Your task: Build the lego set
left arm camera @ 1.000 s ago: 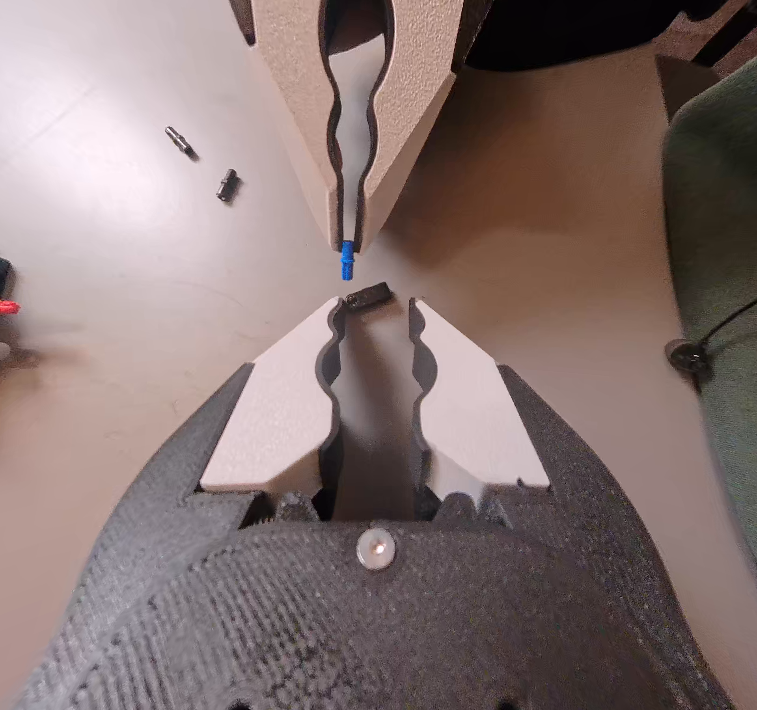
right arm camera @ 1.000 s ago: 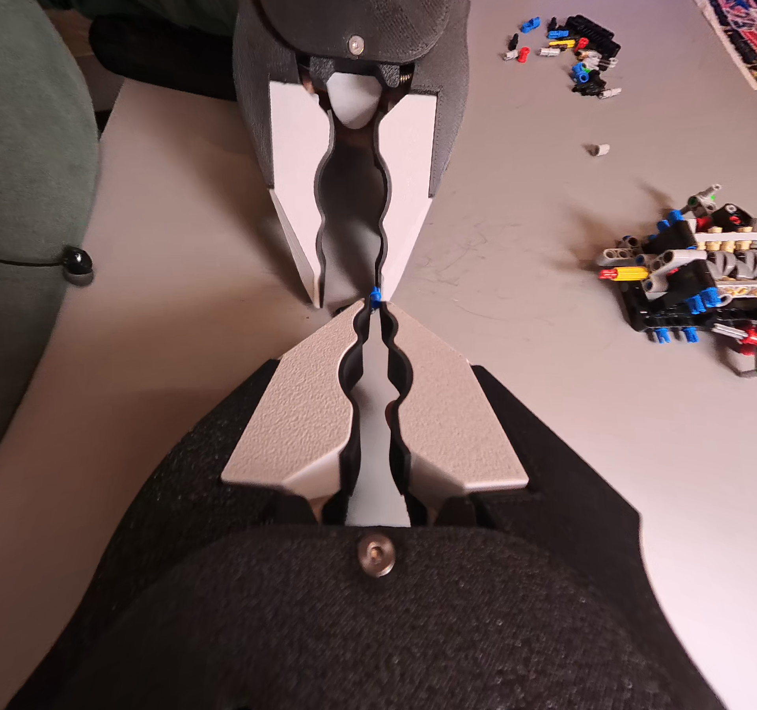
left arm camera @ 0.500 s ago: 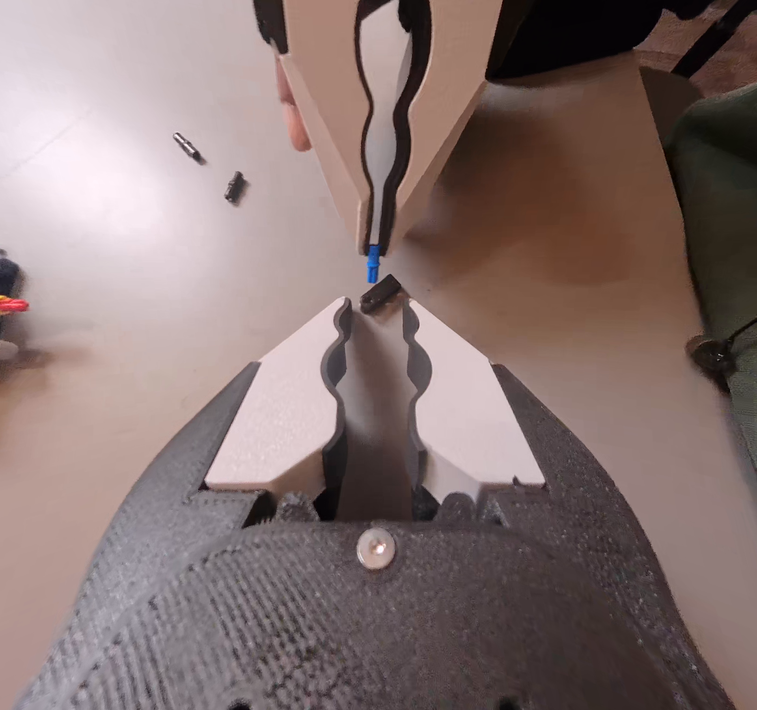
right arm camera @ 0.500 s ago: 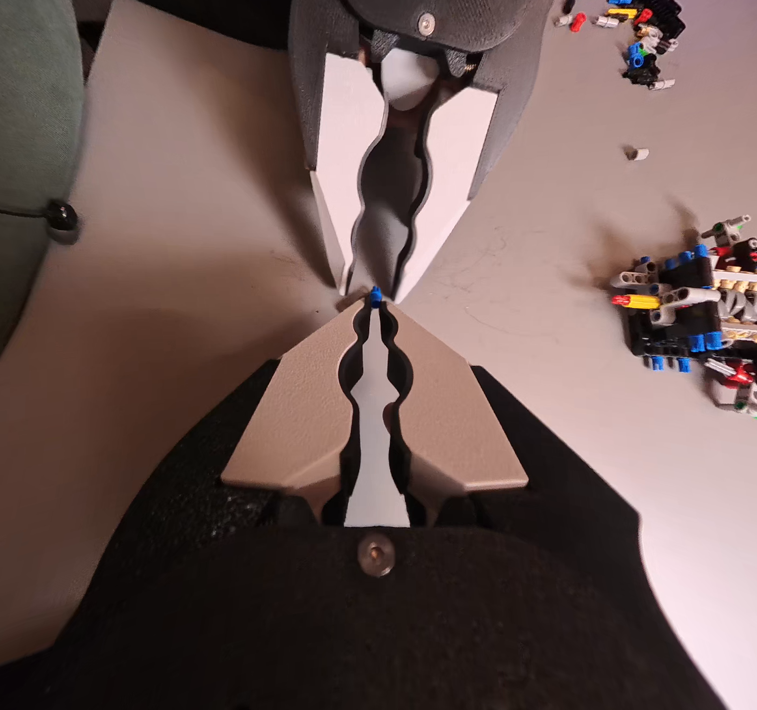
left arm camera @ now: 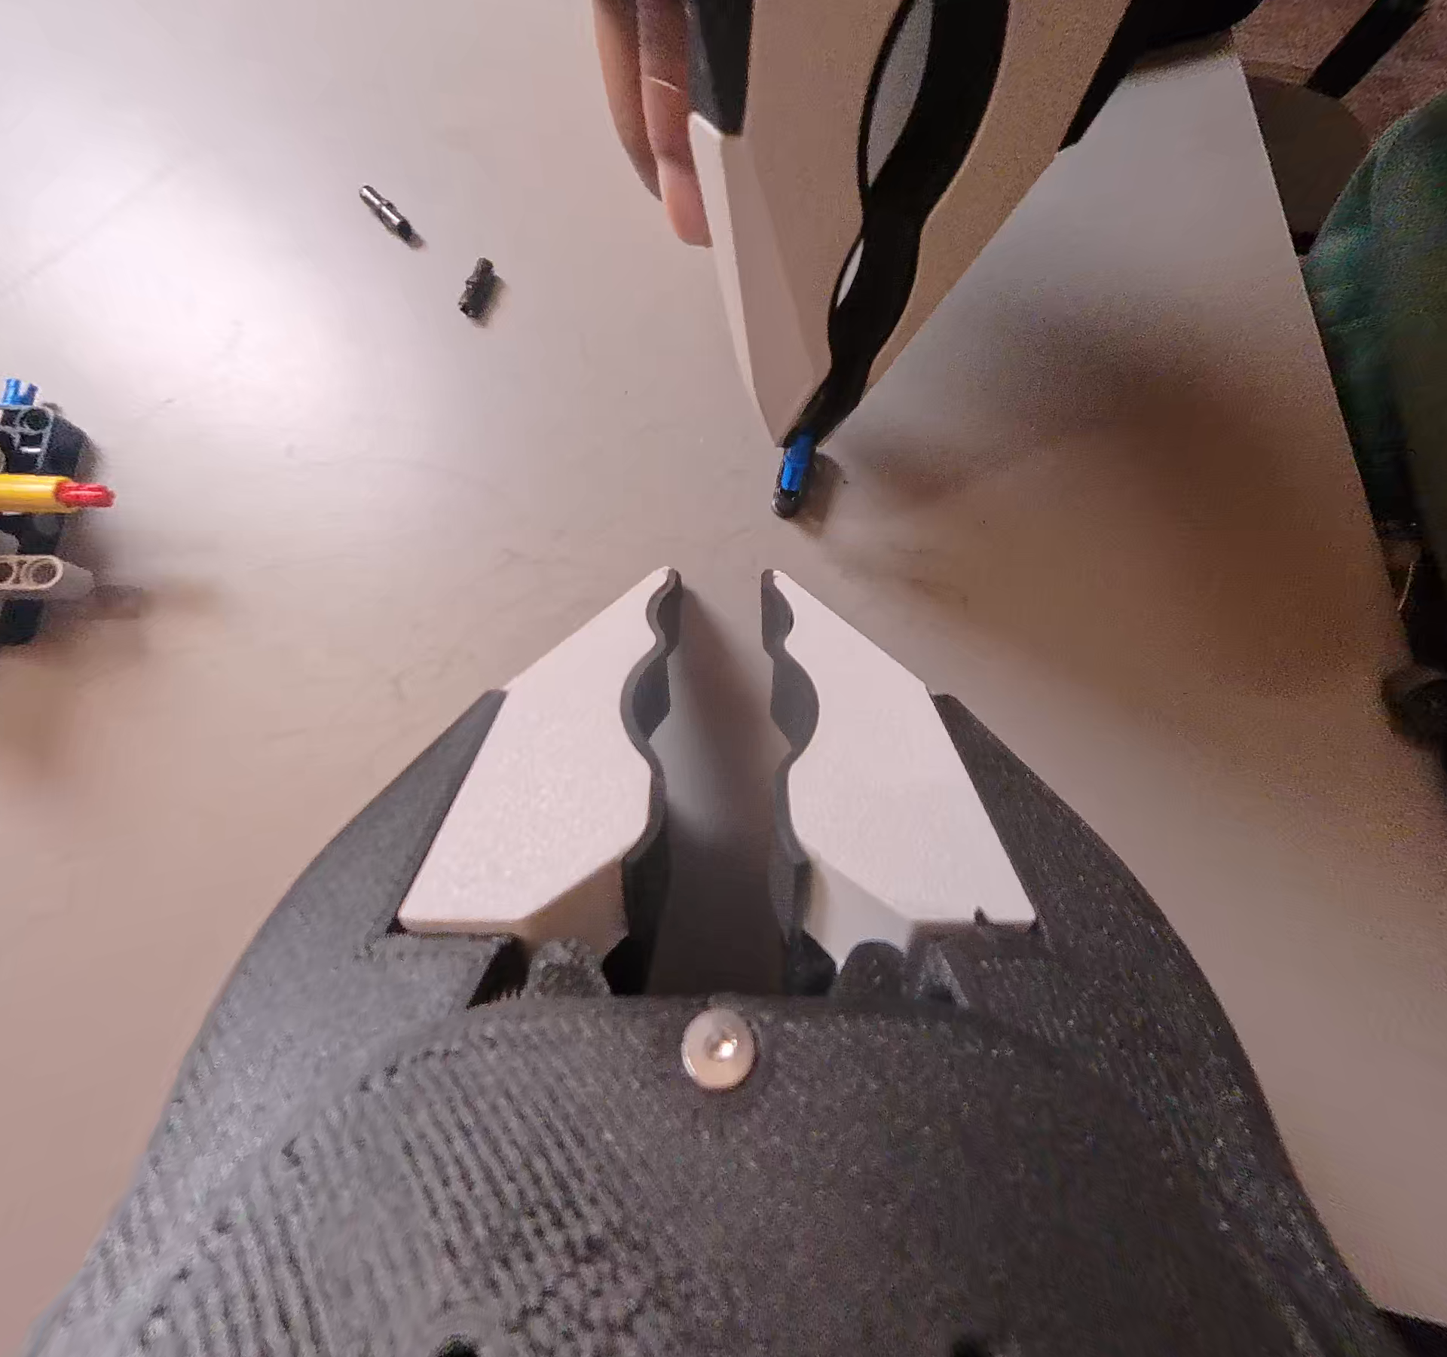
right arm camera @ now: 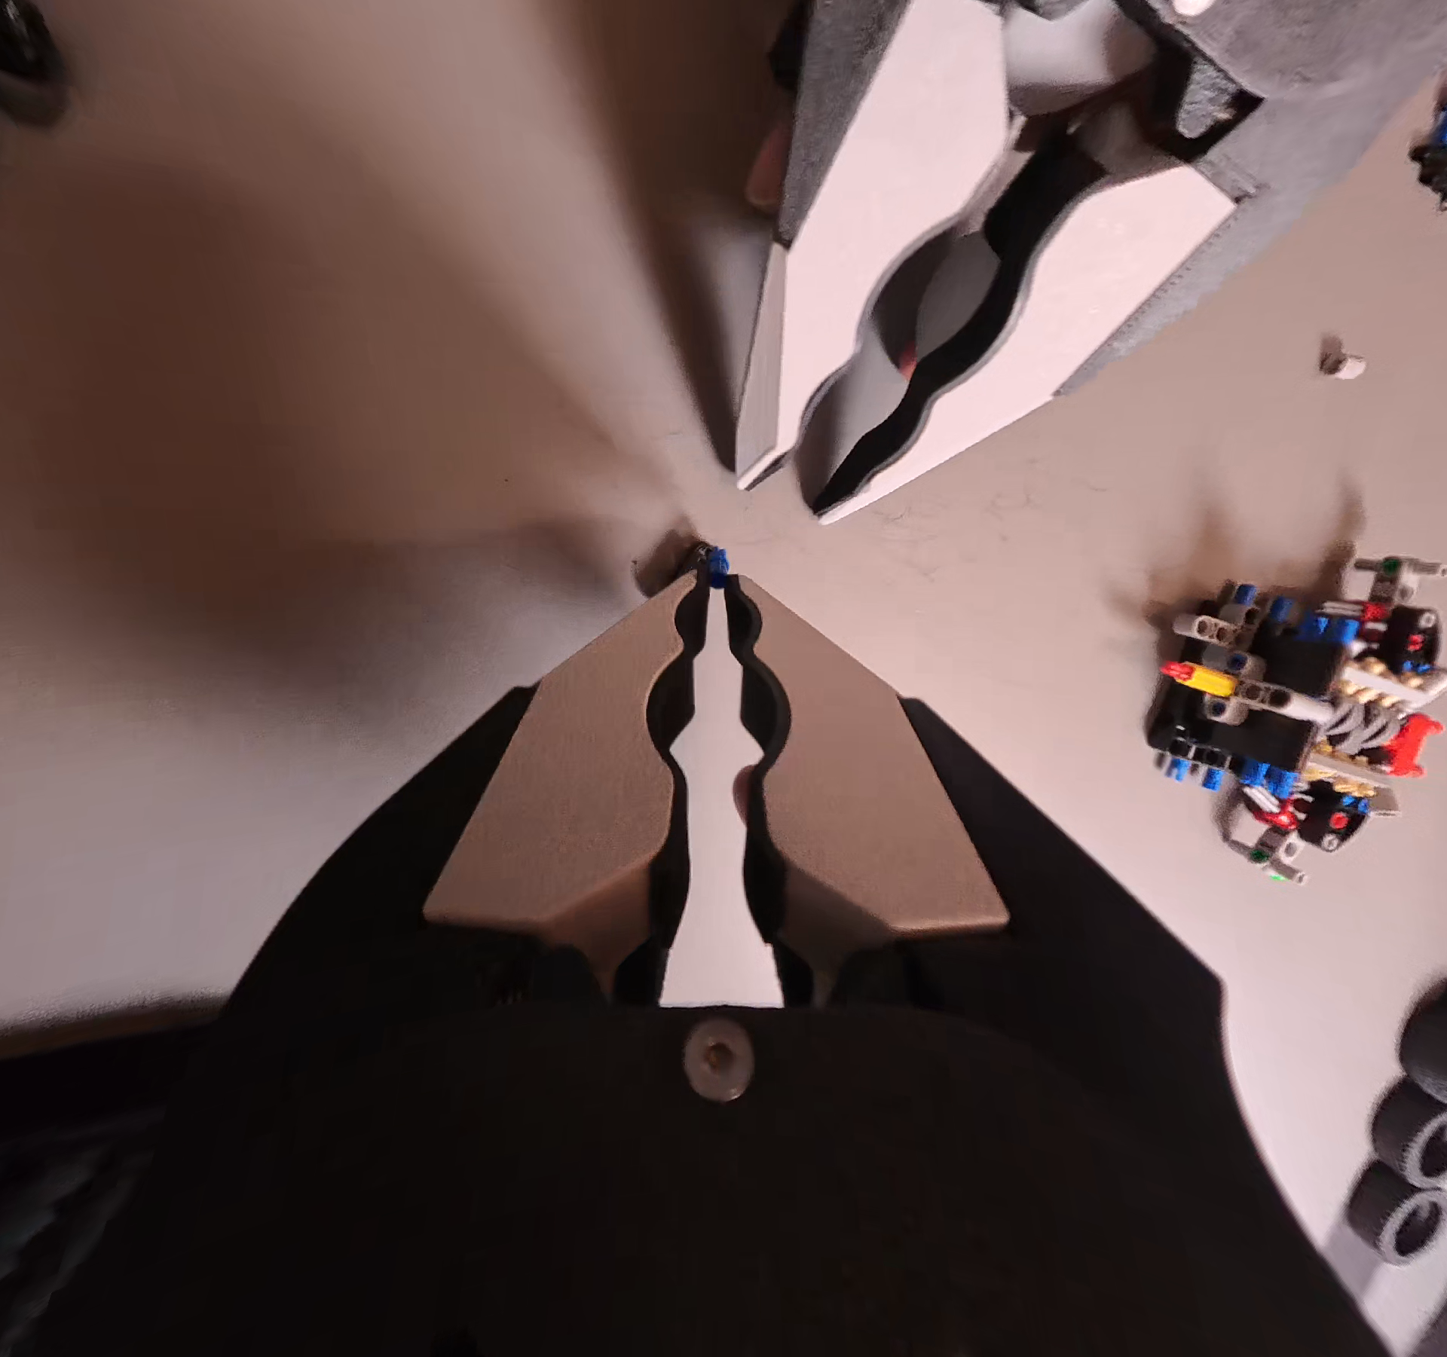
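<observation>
My right gripper [right arm camera: 716,582] is shut on a small blue pin [right arm camera: 716,560]. In the left wrist view it [left arm camera: 806,436] reaches down from the top, and the blue pin [left arm camera: 795,470] touches a small black piece [left arm camera: 789,503] on the table. My left gripper [left arm camera: 720,576] is open and empty, a little short and left of that piece. It also shows in the right wrist view [right arm camera: 791,493], up and to the right of the pin. The partly built model [right arm camera: 1292,709] stands at the right.
Two loose black pins [left arm camera: 387,212] [left arm camera: 478,286] lie at the far left, and the model's edge [left arm camera: 31,505] shows farther left. Black tyres [right arm camera: 1409,1163] and a small grey piece [right arm camera: 1340,360] lie to the right. The table edge [left arm camera: 1268,223] and green clothing [left arm camera: 1394,317] are close by. Only a small space, under 4 cm, lies between the two pairs of fingers. Left tips and right tips are each some 15 cm from the partly built model [right arm camera: 1292,709].
The right gripper has lowered the blue pin onto the black piece. The piece now lies farther right of my left fingertips, and the left gripper has swung away from it, still open.
</observation>
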